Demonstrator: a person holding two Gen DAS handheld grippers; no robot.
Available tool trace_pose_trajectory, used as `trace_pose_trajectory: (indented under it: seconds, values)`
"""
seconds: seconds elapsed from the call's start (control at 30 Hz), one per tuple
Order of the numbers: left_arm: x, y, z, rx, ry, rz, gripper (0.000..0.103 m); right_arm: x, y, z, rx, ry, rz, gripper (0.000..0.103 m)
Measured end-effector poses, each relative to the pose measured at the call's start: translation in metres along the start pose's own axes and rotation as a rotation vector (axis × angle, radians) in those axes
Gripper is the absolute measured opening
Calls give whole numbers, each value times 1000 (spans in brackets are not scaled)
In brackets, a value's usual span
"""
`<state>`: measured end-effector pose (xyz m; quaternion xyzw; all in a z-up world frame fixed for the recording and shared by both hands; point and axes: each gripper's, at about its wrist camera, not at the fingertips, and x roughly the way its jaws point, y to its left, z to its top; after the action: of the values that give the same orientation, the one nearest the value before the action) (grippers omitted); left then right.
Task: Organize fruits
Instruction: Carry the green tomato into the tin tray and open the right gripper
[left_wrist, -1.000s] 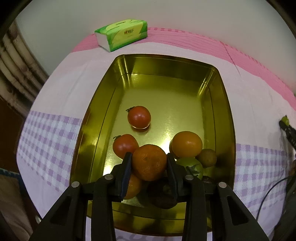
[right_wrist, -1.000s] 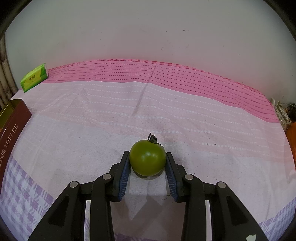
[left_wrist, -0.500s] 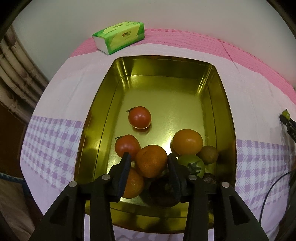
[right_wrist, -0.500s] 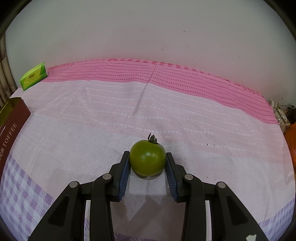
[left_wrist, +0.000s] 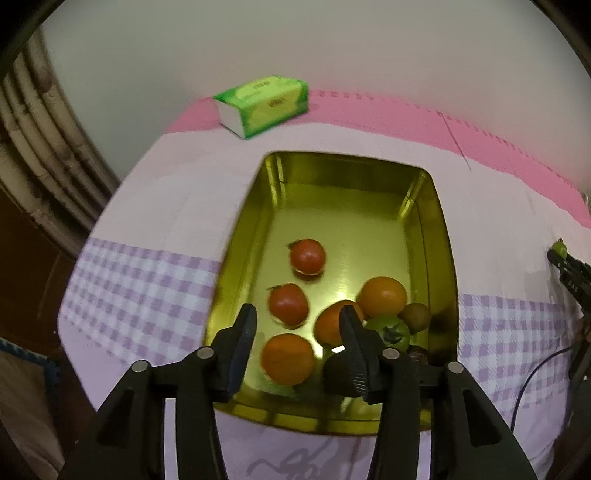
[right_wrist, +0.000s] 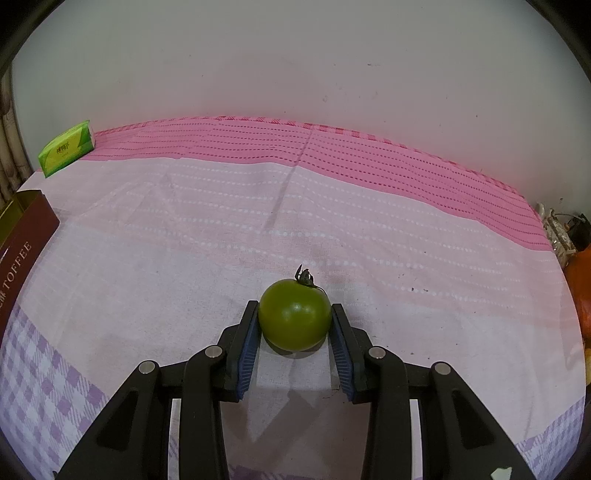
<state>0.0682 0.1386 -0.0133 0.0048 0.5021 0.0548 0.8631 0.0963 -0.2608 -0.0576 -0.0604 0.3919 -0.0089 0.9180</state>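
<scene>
A gold tin tray holds two red tomatoes, three oranges, a green tomato, a kiwi and a dark fruit. My left gripper hangs above the tray's near end, its jaws opening and pressing on nothing. One orange shows far below, between the fingers. Another orange lies in the tray, partly behind the right finger. On the cloth, my right gripper is shut on a second green tomato, with its stem pointing away.
A green tissue pack lies beyond the tray, by the wall. The tin's dark red side reads TOFFEE at the left of the right wrist view. Orange items and clutter sit at the table's right edge. A cable hangs at the right.
The left gripper let go of the orange, spread its jaws and rose; the orange now rests among the other fruit. The right gripper and its green tomato kept still.
</scene>
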Motion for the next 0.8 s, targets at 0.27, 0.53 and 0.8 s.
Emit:
trace_pose_trajectory:
  seconds: [0.27,0.53,0.8]
  values:
    - [-24,33,-11,-47,-18,45,55,0,-1,0,-3,-3,-5,33]
    - [-38,56,-28,-109,-36,71,59,-11,7,8,21,-11,16,32]
    - [-40,63,-34,-148,-46,93,64,-61,87,39,-55,-81,211,32]
